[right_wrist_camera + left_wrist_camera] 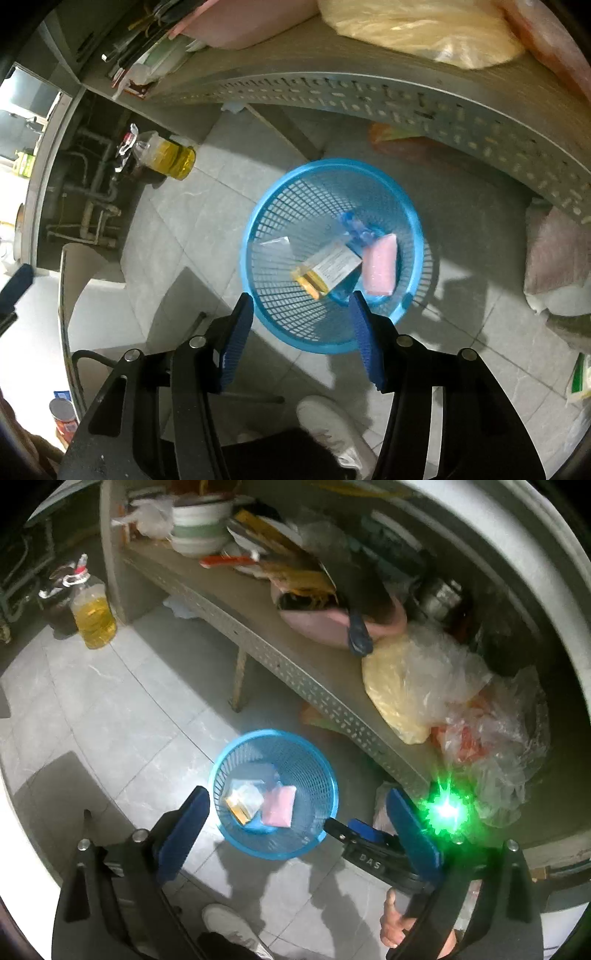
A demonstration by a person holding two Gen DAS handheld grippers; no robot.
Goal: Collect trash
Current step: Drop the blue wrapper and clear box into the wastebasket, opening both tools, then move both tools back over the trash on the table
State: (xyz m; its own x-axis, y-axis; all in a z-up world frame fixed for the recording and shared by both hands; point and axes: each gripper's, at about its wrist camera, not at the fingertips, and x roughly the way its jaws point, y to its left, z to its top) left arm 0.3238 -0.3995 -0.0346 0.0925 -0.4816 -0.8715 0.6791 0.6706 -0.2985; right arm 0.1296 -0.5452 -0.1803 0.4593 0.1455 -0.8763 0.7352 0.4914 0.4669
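Note:
A blue mesh wastebasket [236,749] stands on the tiled floor beside a low shelf; it also shows in the right wrist view [258,229]. Inside lie a pink packet [380,264], a yellow-and-white carton [328,271], a blue wrapper [354,225] and a clear wrapper [275,245]. My left gripper [297,801] is open and empty, held above the basket. My right gripper [301,306] is open and empty, also above the basket; its tip [345,829] shows in the left wrist view at the basket's right rim.
A perforated metal shelf [258,635] holds bowls, a pink basin [332,624] and plastic bags [443,686]. A bottle of yellow oil [94,616] stands on the floor at left. My white shoe [332,428] is below the basket. A can [64,417] sits lower left.

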